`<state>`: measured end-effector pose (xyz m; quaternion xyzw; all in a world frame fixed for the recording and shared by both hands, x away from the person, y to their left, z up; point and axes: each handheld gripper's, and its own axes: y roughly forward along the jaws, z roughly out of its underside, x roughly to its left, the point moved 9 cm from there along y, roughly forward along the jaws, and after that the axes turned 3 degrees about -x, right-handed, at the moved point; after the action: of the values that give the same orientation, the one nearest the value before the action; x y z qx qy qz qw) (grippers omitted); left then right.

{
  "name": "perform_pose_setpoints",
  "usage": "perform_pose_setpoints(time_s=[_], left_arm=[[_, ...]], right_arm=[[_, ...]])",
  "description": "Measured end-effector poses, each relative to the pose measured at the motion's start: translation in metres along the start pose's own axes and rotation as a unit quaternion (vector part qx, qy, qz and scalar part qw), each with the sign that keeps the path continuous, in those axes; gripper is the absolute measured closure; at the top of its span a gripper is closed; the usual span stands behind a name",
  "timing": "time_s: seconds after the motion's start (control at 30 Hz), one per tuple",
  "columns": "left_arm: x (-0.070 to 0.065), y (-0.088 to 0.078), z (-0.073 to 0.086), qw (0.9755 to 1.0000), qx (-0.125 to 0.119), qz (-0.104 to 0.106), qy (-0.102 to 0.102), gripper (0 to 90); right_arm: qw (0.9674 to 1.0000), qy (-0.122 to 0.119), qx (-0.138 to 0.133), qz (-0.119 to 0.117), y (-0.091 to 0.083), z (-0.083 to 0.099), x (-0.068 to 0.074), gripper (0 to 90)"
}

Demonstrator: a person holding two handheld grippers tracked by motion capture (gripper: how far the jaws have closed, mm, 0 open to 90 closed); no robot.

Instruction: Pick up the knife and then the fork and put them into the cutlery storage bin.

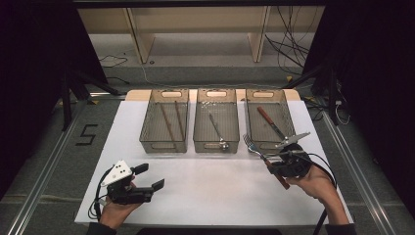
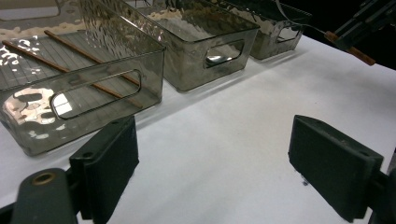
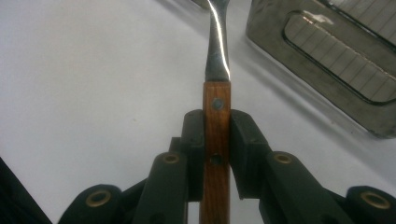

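White tabletop (image 1: 205, 191): three bins (image 1: 216, 120) stand ahead of you. Your right gripper (image 1: 275, 164) clamps the fork (image 1: 254, 148); your left gripper (image 1: 149, 177) gapes wide, empty.

My right tongs (image 3: 216, 140) clamp the wooden handle of a fork (image 3: 216, 121), whose steel neck runs straight ahead over the white surface (image 3: 93, 70). Right of the fork sits a smoky clear bin (image 3: 327, 79), handle slot facing me.
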<state>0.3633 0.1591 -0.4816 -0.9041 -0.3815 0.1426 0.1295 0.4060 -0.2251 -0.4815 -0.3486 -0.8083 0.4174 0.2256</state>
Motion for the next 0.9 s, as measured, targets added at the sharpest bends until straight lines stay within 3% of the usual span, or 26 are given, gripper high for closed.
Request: perform_pose_setpoints(time_s=[0.57, 0.9], left_arm=[[0.000, 0.000, 0.000, 1.0000, 0.000, -0.001, -0.001, 15.5], [0.001, 0.000, 0.000, 1.0000, -0.001, -0.003, -0.001, 15.5]], right_arm=[[0.9984, 0.020, -0.050, 0.017, -0.014, -0.027, -0.013, 77.1], [0.9959, 0.033, -0.078, 0.032, -0.029, -0.045, -0.032, 77.2]])
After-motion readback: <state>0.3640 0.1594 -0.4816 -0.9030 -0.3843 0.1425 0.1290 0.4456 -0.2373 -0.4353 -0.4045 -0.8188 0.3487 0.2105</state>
